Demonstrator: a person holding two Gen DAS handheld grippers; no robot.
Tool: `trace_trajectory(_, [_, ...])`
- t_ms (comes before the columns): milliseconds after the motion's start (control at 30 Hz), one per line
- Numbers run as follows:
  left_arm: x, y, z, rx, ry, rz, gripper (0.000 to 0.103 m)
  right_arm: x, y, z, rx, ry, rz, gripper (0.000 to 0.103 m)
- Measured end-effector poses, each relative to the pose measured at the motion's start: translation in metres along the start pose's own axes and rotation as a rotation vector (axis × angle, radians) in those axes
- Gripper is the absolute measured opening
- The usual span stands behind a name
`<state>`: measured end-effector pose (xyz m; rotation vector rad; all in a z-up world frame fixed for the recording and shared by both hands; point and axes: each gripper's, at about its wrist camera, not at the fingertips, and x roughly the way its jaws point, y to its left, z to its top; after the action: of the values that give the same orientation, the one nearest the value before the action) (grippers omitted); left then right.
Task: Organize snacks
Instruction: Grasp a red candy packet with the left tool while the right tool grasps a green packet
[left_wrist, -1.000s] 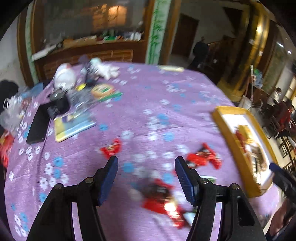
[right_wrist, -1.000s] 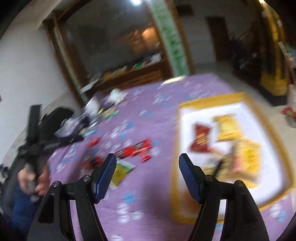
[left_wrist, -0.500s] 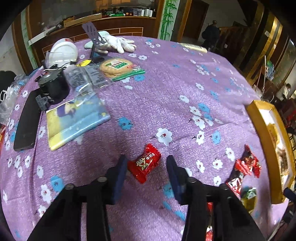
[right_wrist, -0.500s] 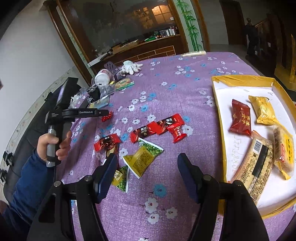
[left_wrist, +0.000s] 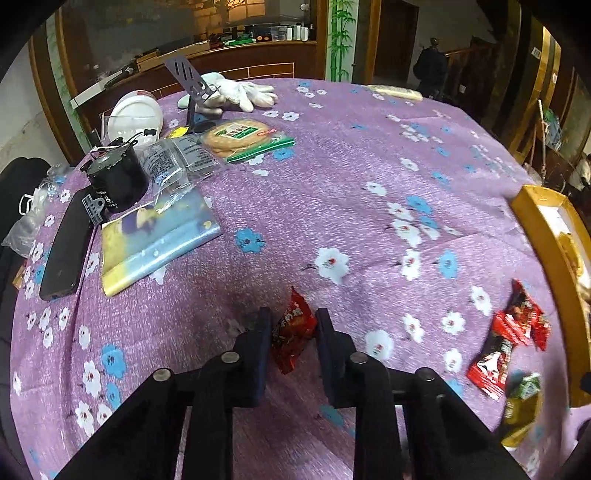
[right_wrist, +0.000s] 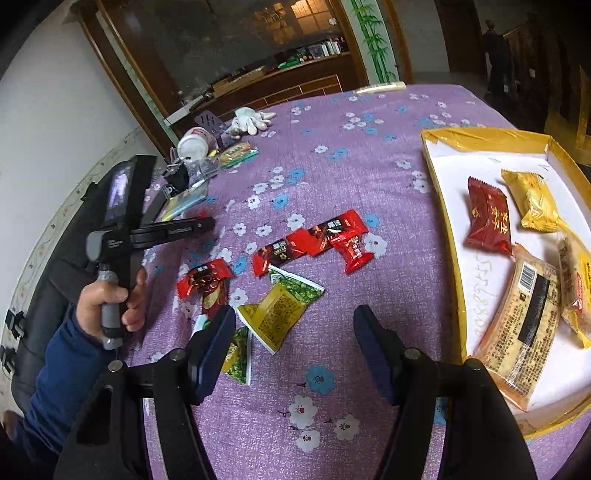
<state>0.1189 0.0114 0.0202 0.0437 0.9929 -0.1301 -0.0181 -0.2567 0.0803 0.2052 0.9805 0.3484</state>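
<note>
- Left gripper (left_wrist: 291, 321): clenched on a small red snack packet (left_wrist: 293, 330), pads pressing both of its sides; packet lying on the purple flowered tablecloth (left_wrist: 332, 192), well apart from the yellow-rimmed tray (left_wrist: 543, 236) at the right edge of the left wrist view.
- Orientation of the packet: long axis roughly along the line of the fingers — one crimped end pointing away from the camera, beyond the fingertips, the other back between the fingers; tilted slightly off that line, printed face up.
- Right gripper (right_wrist: 293, 321): jaws closing yet nothing pinched; hovering over a yellow-and-green packet (right_wrist: 282, 310), which lay flat on the cloth just ahead of the left finger, not gripped.
- Other loose snacks in the right wrist view: red-and-black wrappers (right_wrist: 310, 240) near the middle of the cloth, a red packet (right_wrist: 205, 278) to their left, another green packet (right_wrist: 236, 356) partly behind the left finger.
- Tray (right_wrist: 448, 236) in the right wrist view: already holding a dark red packet (right_wrist: 487, 218), a gold packet (right_wrist: 532, 201) and a long barcoded bar (right_wrist: 524, 317).
- Step in hand, judged: securing the red packet for carrying to the tray. Best done by keeping the pinch across the narrow width, near the packet's middle, lifting straight up before moving sideways — a grip on crinkled film alone likely to slip.
- Clutter at the far left of the cloth (black cylinder (left_wrist: 118, 181), white gloves (left_wrist: 240, 94)): best left alone.
</note>
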Motion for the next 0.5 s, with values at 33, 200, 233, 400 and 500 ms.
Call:
trace_trajectory(33, [-0.004,0.000,0.000,-0.004,-0.007,-0.014,0.023,0.004,0.001,0.001,0.001,0.015,0.001,0.062])
trace_trajectory(200, [-0.025,0.006,0.002,-0.049,-0.036,-0.104,0.023,0.031,0.006,0.006,0.040,0.107,0.028,0.061])
trace_trajectory(233, [-0.027,0.009,0.003,-0.061,-0.038,-0.122,0.023,0.036,0.006,0.007,0.052,0.118,0.029,0.061])
trace_trajectory(400, [-0.038,0.015,0.006,-0.115,-0.055,-0.177,0.023,0.063,0.017,0.017,0.052,0.167,-0.001,0.061])
trace_trajectory(500, [-0.046,0.012,0.008,-0.124,-0.069,-0.188,0.023,0.079,0.027,0.018,0.000,0.200,-0.085,0.053])
